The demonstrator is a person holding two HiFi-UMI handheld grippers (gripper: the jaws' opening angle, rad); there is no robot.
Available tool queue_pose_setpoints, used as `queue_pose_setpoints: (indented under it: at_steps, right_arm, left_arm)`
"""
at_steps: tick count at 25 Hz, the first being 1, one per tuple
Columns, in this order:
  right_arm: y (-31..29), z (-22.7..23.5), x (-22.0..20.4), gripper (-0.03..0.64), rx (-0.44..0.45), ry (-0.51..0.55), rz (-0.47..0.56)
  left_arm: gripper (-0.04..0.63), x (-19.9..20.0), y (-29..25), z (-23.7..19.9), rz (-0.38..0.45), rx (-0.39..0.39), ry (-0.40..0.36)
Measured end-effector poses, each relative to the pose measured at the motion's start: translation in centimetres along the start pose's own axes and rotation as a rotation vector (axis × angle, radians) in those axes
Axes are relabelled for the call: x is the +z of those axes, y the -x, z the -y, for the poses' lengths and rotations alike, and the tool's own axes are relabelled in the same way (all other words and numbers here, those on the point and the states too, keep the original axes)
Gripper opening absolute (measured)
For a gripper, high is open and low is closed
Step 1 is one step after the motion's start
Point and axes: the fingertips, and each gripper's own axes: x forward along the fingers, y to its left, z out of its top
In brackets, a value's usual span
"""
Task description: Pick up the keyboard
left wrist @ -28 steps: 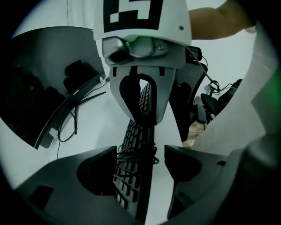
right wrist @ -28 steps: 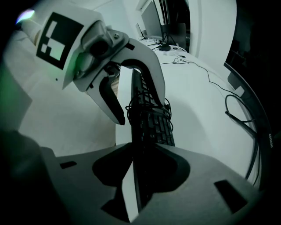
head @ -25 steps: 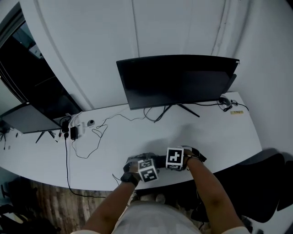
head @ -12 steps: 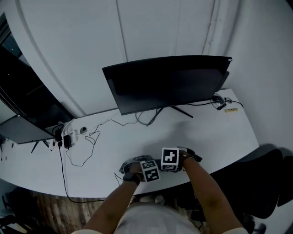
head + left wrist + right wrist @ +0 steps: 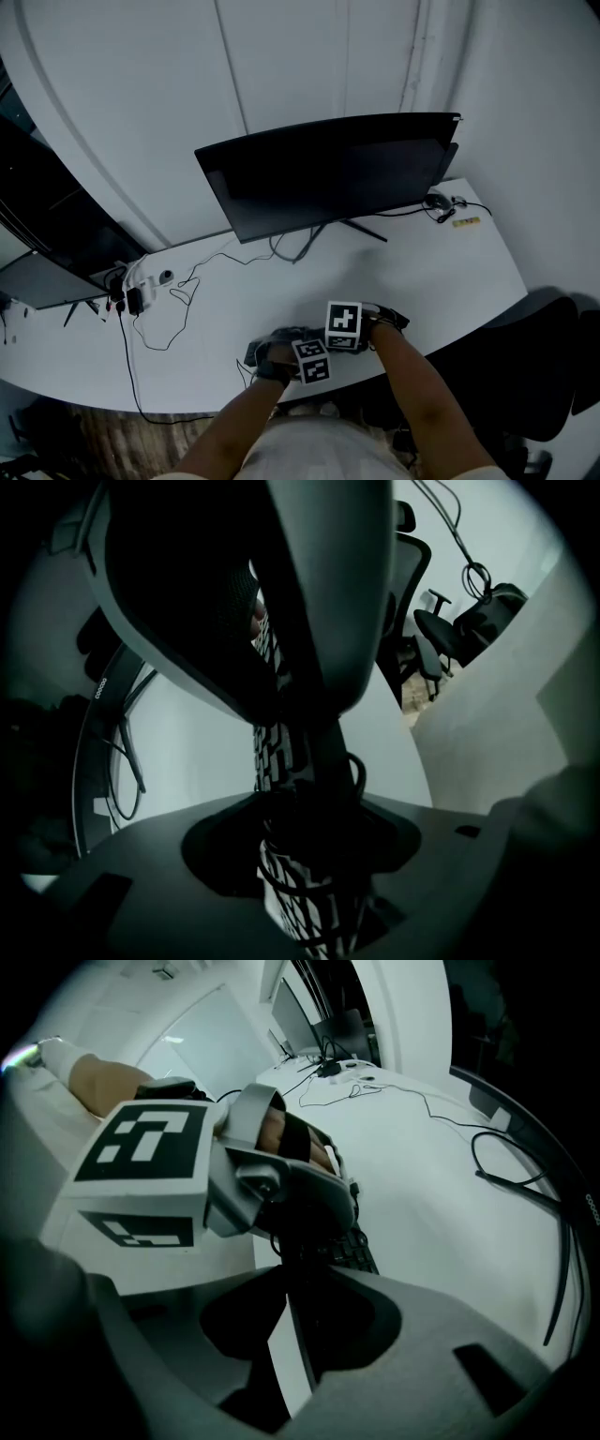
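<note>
A small black keyboard [image 5: 273, 754] stands on edge at the front edge of the white desk [image 5: 422, 272]. In the head view only a dark bit of the keyboard [image 5: 267, 345] shows beside my hands. My right gripper [image 5: 302, 1327] is shut on its thin edge, and its jaws have just been closing a little further. My left gripper [image 5: 302, 860] points steeply down with the keyboard running between its jaws; they have just been closing, and I see no pad pressing on it. Both marker cubes sit side by side, left gripper [image 5: 298, 354] and right gripper [image 5: 328, 336].
A wide black monitor [image 5: 328, 173] stands at the back of the desk, with cables [image 5: 178, 300] trailing to a power strip [image 5: 131, 286] at the left. A second dark screen [image 5: 42, 277] is at the far left. A black office chair [image 5: 548, 361] stands at the right.
My left gripper has sunk a little and rolled next to the right one at the desk's front edge. The right gripper has stayed in place. The head view has swung slightly.
</note>
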Motion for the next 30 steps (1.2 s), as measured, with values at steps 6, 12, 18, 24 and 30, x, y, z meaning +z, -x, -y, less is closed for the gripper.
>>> queue_pose_setpoints:
  at_steps: [6, 12, 18, 24, 30]
  right_arm:
    - [4.0, 2.0, 0.7, 0.081, -0.19, -0.069, 0.24]
    - [11.0, 2.6, -2.8, 0.018, -0.565, -0.247, 0.603]
    - [11.3, -0.4, -8.0, 0.017, -0.683, -0.529, 0.894]
    - [10.9, -2.6, -10.1, 0.012, -0.702, -0.657, 1.019]
    - [14.5, -4.2, -9.5, 0.005, -0.784, -0.619, 1.118]
  left_arm:
    - [0.129, -0.2, 1.5, -2.4, 0.082, 0.022, 0.166]
    - [0.104, -0.7, 2.2, -2.8, 0.121, 0.023, 0.301]
    - [0.1, -0.8, 3.5, -2.5, 0.256, -0.001, 0.538]
    - [0.098, -0.7, 6.1, -2.2, 0.375, 0.071, 0.602]
    - [0.098, -0.3, 11.6, -2.8, 0.567, 0.144, 0.744]
